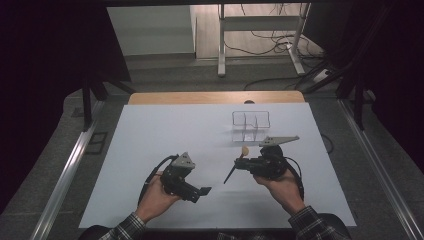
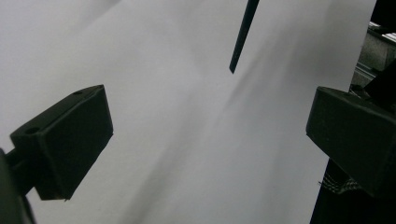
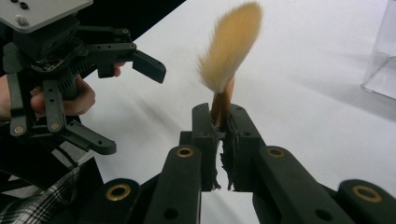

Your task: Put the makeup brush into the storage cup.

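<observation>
My right gripper (image 1: 240, 163) (image 3: 220, 119) is shut on a make-up brush (image 1: 244, 150) just below its bushy tan bristles (image 3: 231, 46). The brush's thin black handle (image 1: 229, 176) slants down to the left, and its tip (image 2: 243, 32) hangs above the white sheet. My left gripper (image 1: 201, 192) (image 2: 210, 135) (image 3: 126, 105) is held open at the front left, its jaws wide apart with nothing between them, pointing toward the handle. A clear plastic organiser (image 1: 251, 125) (image 3: 380, 60) with several compartments stands just beyond the right gripper.
A white sheet (image 1: 150, 145) covers the wooden table (image 1: 215, 97). Metal rails (image 1: 65, 175) run along both sides. A desk frame (image 1: 260, 22) and cables lie on the floor behind.
</observation>
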`<state>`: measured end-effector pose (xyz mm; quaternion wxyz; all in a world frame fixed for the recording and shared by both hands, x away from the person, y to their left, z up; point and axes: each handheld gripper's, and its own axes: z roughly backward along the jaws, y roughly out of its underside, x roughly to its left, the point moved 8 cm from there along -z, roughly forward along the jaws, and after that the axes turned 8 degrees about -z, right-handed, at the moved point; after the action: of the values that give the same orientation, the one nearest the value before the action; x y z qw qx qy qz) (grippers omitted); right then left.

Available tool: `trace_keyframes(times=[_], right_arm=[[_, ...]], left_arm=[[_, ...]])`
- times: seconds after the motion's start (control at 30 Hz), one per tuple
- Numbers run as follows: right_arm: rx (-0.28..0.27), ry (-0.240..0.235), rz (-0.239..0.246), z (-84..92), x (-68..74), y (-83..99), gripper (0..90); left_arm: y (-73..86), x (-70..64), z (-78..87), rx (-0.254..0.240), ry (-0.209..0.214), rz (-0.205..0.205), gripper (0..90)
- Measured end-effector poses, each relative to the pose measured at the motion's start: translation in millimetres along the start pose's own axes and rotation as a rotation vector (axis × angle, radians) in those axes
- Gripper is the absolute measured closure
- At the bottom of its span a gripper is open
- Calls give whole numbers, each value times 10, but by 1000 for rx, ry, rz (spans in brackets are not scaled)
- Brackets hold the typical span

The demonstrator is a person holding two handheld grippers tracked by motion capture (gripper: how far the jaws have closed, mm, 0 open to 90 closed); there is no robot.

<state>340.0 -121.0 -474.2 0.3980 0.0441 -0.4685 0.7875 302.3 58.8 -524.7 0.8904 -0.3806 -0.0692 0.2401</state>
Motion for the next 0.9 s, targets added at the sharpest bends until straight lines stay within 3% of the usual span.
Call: trace_keyframes(times=[0.5, 0.9], right_arm=[[-13, 58, 20, 76, -77, -7, 836], [-37, 93, 9, 169, -171, -34, 836]], left_arm=[[101, 145, 96, -16, -49, 37, 0], [191, 233, 188, -4, -83, 27, 0]])
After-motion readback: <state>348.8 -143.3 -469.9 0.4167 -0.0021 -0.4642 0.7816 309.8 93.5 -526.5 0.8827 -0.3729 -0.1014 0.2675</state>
